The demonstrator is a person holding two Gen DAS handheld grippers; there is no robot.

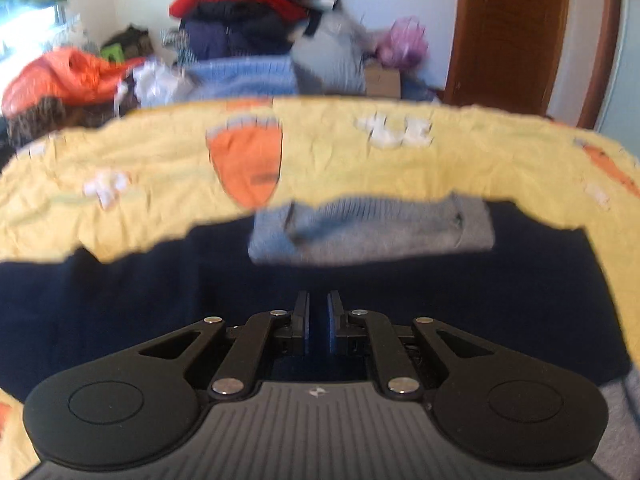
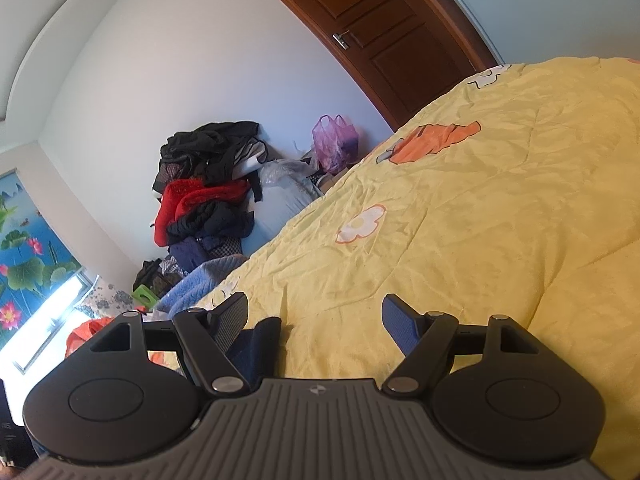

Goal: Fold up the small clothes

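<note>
A navy blue garment [image 1: 160,292] lies spread flat on the yellow flower-print quilt [image 1: 340,160]. Beyond it a small grey knit garment [image 1: 380,228] rests folded on the navy cloth's far edge. My left gripper [image 1: 319,300] points down at the navy garment with its jaws nearly together. The thin slit between them shows only dark blue, so I cannot tell whether cloth is pinched. In the right wrist view my right gripper [image 2: 316,312] stands open low over the quilt [image 2: 480,220]. A corner of navy cloth [image 2: 256,344] sits just inside its left finger, not pressed.
A tall pile of dark and red clothes [image 2: 204,192] leans on the far wall, with a purple plastic bag [image 2: 336,140] beside it. A light blue knit [image 1: 244,80] and an orange item [image 1: 68,76] lie past the quilt's far edge. A brown door [image 1: 508,32] stands at the right.
</note>
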